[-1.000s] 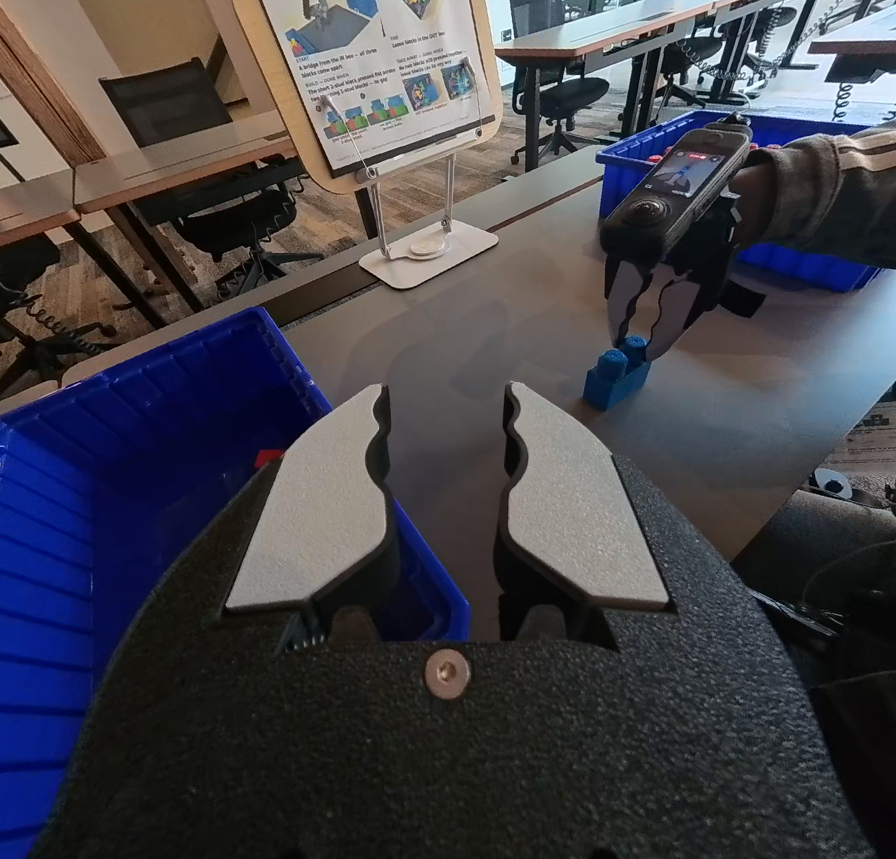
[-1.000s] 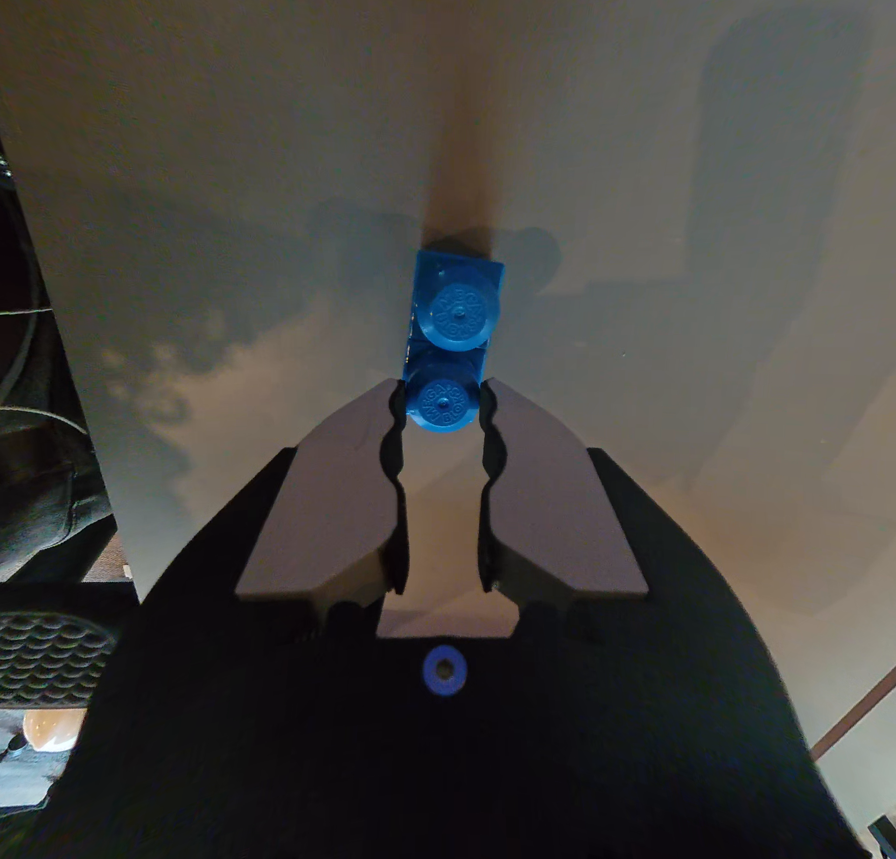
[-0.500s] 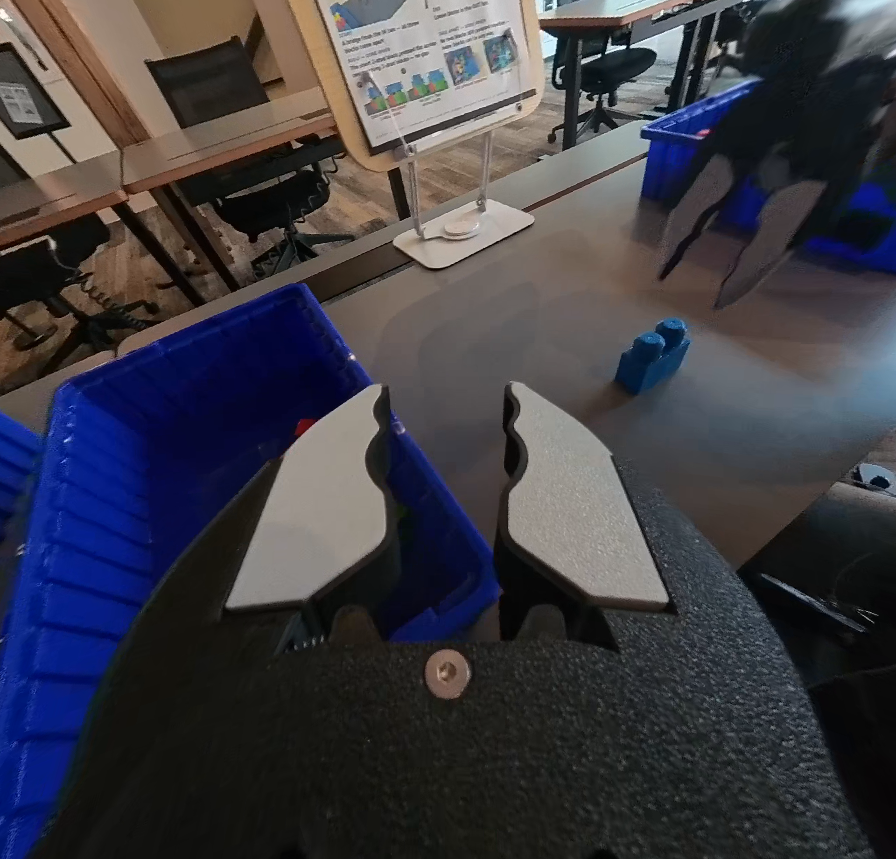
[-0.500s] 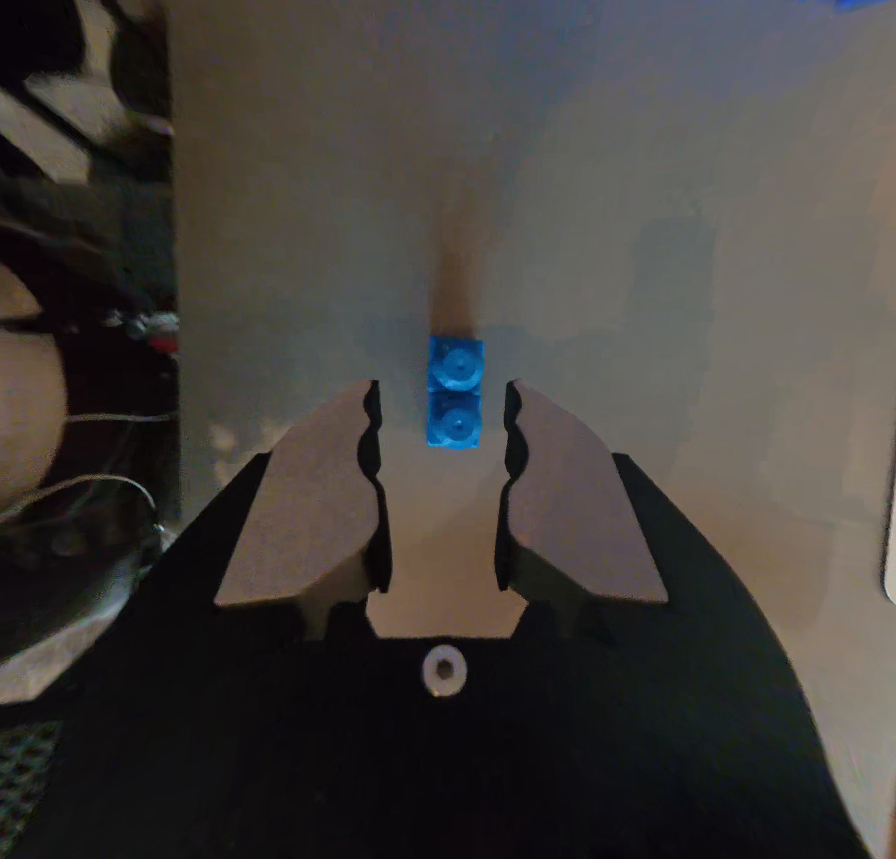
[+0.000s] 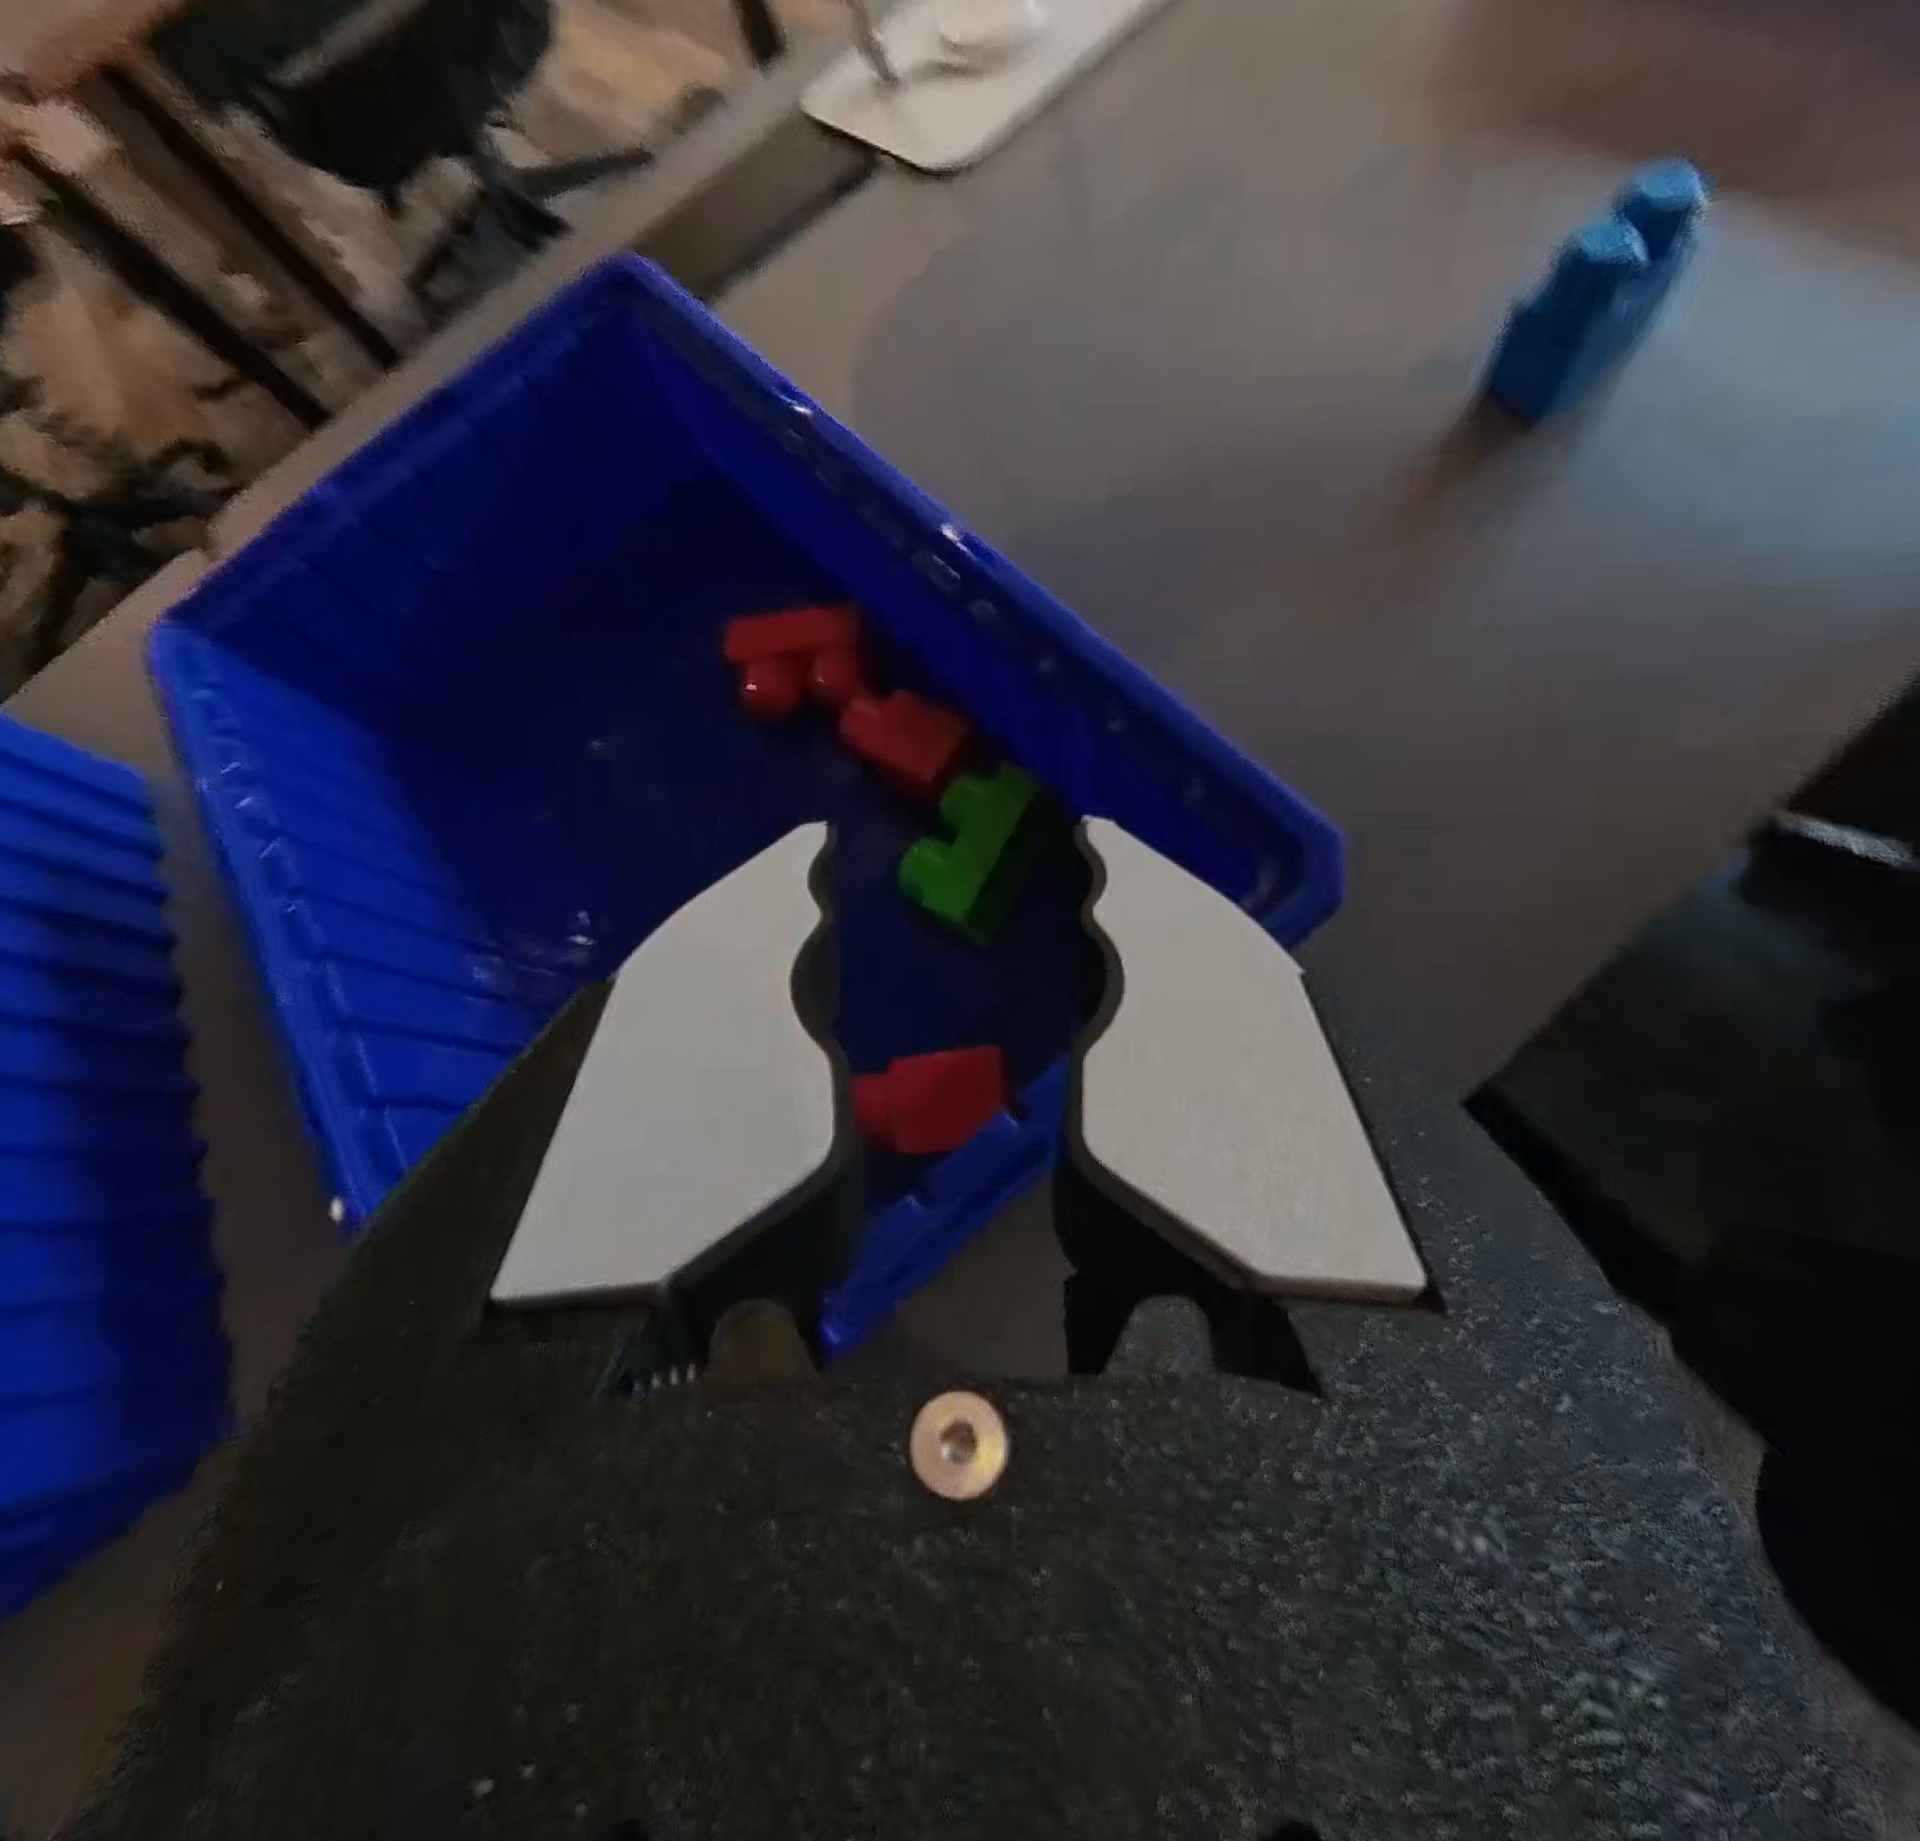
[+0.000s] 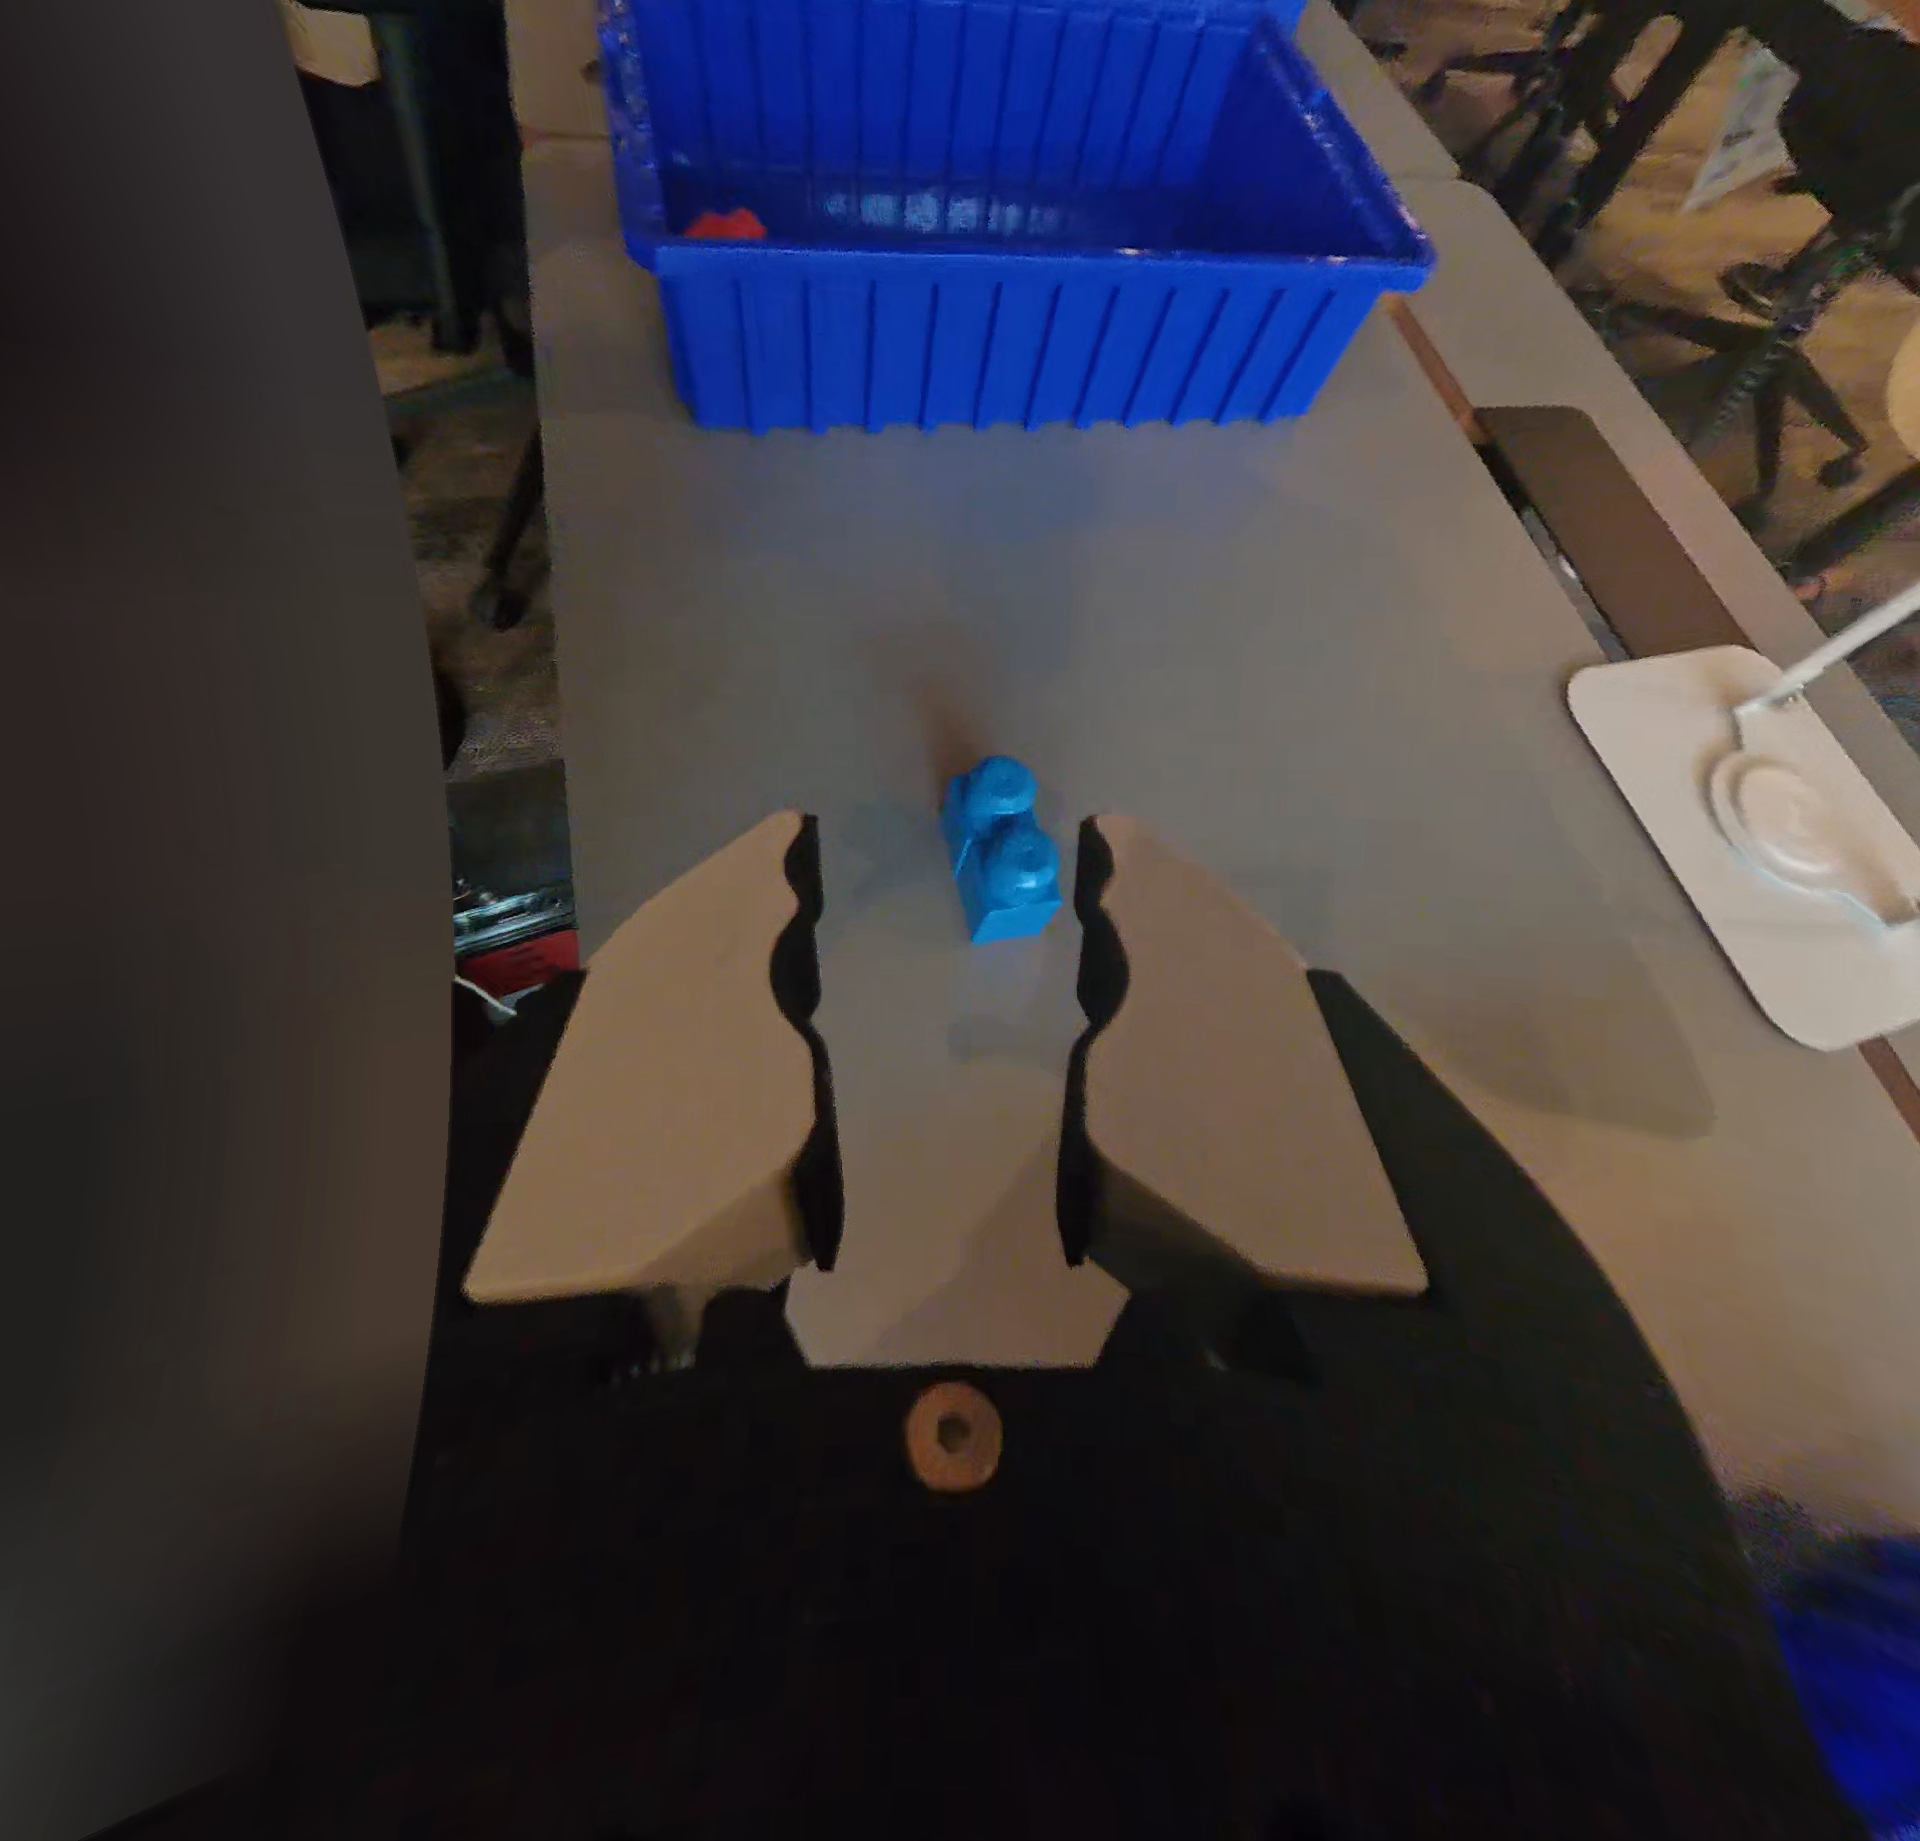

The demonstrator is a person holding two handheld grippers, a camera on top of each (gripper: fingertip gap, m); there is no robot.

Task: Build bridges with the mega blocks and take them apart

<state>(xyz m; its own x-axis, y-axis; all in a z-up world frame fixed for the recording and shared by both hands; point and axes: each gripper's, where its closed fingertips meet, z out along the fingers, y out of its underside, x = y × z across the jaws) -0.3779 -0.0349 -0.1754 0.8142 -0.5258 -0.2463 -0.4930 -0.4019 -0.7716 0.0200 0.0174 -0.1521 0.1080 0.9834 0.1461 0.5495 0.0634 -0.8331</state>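
A: Blocks first. Where do they lie?

B: One light-blue two-stud block (image 6: 1003,856) stands alone on the bare desk (image 6: 1195,565), studs up, well in from every edge. The rest sit in a blue bin (image 5: 1039,648) at the desk's end: a red pair (image 5: 795,653) and another red block (image 5: 904,742) along one wall, a green block (image 5: 971,856) just beside them, and one more red block (image 5: 930,1095) nearer the bin's close corner.

A: And the left hand-held gripper (image 5: 956,877)?

B: It hangs above that bin, jaws apart and holding nothing. The green block and the nearest red one show through the gap between its fingers, down on the bin floor. The left wrist view is blurred, so I cannot tell how high it hangs.

A: The right hand-held gripper (image 6: 945,856)?

B: Also apart and empty. It sits over the desk, with the light-blue block showing between its fingertips but lower down, touching neither finger.

A: Anything else on the desk?

B: A white stand base (image 6: 1756,835) near the long edge, well apart from the block. A second blue bin (image 5: 94,1116) stands beside the first at the same end, its contents hidden
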